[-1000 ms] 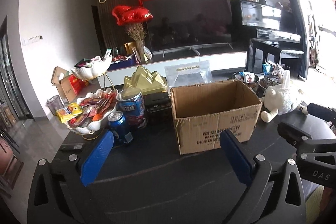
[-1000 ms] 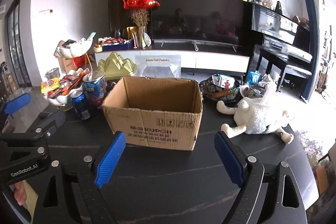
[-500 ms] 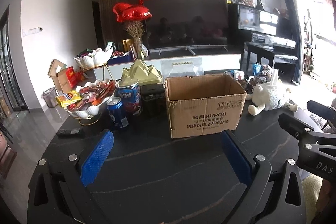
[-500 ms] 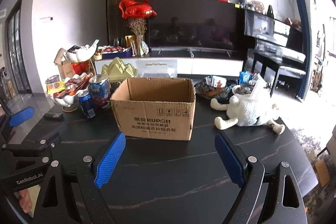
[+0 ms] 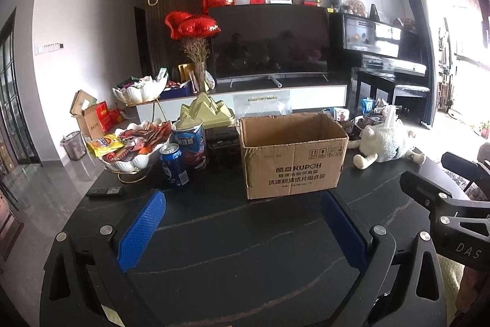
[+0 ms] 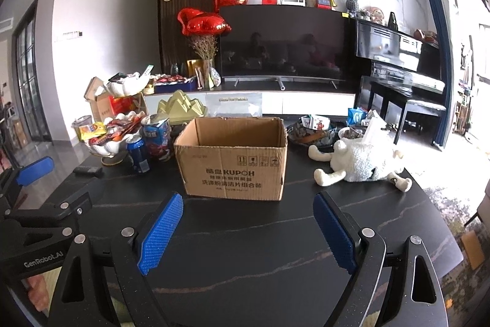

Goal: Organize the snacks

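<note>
Both claws we held spread and empty, left claw (image 5: 242, 222) and right claw (image 6: 248, 222), above the black desk (image 6: 245, 259). Beyond stood the open cardboard box (image 6: 234, 161); farther left, the snack bowl (image 5: 134, 146).

A dark marbled table (image 5: 245, 250) carries a cardboard box (image 5: 292, 161), snack bowl (image 5: 134, 163), cans (image 5: 175, 164), plush sheep (image 5: 384, 143).

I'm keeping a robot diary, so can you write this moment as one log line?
task: organize snacks | left gripper: open, empty | right gripper: open, empty | box: open, on table | snacks: in bowl
</note>
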Demonstrator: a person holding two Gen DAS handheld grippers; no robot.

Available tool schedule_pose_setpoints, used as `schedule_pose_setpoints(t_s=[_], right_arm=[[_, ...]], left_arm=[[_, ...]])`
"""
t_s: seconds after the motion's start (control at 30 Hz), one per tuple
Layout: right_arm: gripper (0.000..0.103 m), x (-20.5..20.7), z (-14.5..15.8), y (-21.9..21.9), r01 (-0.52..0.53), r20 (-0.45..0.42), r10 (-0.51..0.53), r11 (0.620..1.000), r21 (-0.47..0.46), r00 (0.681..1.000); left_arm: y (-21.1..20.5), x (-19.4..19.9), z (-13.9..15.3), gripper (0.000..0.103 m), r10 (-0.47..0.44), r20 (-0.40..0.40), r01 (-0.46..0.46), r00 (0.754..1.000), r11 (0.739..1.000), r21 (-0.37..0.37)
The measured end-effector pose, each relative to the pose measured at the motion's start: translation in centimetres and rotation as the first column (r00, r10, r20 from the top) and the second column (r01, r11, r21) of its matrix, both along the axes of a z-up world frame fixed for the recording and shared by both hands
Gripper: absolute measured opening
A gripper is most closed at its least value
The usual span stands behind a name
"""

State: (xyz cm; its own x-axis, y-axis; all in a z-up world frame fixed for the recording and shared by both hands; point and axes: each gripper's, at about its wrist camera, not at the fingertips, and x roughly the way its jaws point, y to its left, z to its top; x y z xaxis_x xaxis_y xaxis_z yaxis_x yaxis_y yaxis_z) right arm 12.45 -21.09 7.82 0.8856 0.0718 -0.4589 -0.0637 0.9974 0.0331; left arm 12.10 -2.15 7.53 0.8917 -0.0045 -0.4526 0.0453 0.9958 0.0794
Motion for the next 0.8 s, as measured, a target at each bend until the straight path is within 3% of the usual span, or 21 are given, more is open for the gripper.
schedule_pose_setpoints(t_s=[0.8], right_arm=[[0.088, -1.3, 0.2, -0.3, 0.003, 0.008, -0.003, 1.000, 0.020, 1.000]], left_arm=[[-0.2, -1.8, 0.7, 0.103, 0.002, 0.046, -0.002, 0.999, 1.000, 0.012]])
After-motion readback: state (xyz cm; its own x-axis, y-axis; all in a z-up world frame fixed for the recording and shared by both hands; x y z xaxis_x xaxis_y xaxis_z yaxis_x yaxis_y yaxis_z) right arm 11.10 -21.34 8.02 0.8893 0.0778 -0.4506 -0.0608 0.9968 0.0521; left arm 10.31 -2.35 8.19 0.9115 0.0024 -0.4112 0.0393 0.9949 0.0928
